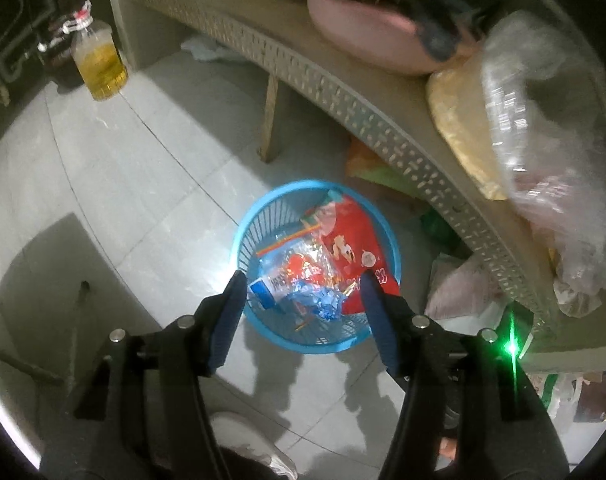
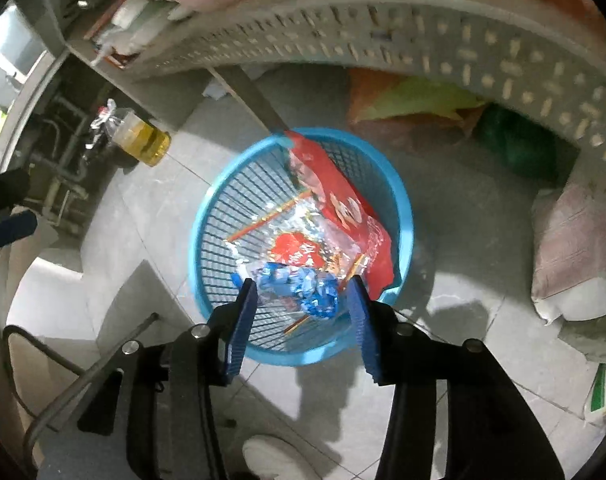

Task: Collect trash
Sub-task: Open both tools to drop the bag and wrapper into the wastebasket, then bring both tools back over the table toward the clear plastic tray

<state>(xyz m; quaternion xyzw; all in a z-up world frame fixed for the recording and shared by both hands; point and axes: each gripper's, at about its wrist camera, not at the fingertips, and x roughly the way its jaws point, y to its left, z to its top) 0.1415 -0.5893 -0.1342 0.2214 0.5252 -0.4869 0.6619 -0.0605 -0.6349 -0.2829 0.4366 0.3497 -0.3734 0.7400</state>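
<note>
Both grippers, left gripper [image 1: 303,280] and right gripper [image 2: 303,286], hang with jaws apart and empty above the round blue plastic mesh basket [image 2: 207,216]. It stands on the grey tiled floor [image 1: 151,184], holding a red wrapper [image 2: 355,216] and crumpled blue wrappers [image 2: 303,284].

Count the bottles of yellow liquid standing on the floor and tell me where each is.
1. The bottle of yellow liquid stands on the floor tiles near the dark wall pipes, left of the table and well beyond the blue basket. Clutter under the table may hide others.
</note>
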